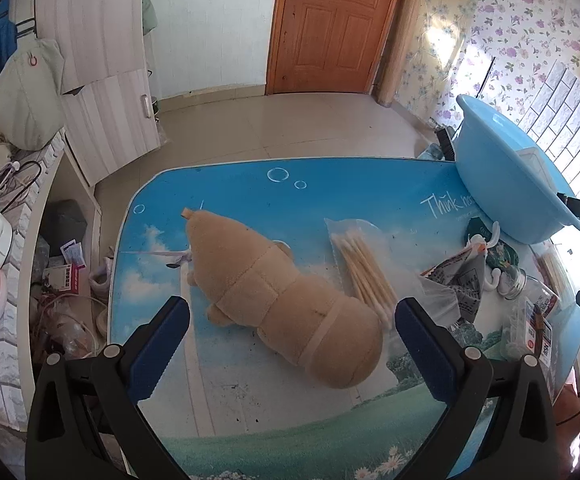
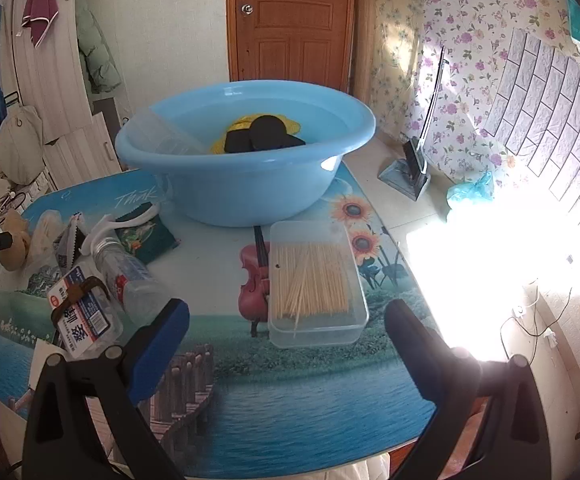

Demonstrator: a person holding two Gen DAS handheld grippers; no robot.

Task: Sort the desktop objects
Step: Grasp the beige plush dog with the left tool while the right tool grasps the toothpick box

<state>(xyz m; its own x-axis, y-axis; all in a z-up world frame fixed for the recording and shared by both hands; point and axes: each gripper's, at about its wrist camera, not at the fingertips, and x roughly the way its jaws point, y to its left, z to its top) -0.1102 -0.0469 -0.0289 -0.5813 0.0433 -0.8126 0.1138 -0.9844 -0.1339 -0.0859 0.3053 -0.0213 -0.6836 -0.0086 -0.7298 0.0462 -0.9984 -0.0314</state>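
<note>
A tan plush toy (image 1: pixel 277 296) lies on the picture-printed table (image 1: pixel 249 412), and my left gripper (image 1: pixel 292 312) stands open with its blue pads either side of the toy's near end, not touching it. A clear bag of cotton swabs (image 1: pixel 364 268) lies to the toy's right. In the right wrist view my right gripper (image 2: pixel 287 320) is open just short of a clear box of toothpicks (image 2: pixel 314 284). Behind the box stands a light blue basin (image 2: pixel 245 160) holding black and yellow items (image 2: pixel 263 138) and a clear lid (image 2: pixel 161 132).
Left of the toothpick box lie a clear plastic bottle (image 2: pixel 129 276), a labelled small box (image 2: pixel 83 316), a dark green packet (image 2: pixel 145 236), a white hook (image 2: pixel 101 228) and a crumpled printed wrapper (image 1: pixel 458 280). The floor beyond the table holds a dustpan (image 2: pixel 410 172) and a blue bag (image 2: pixel 472 190).
</note>
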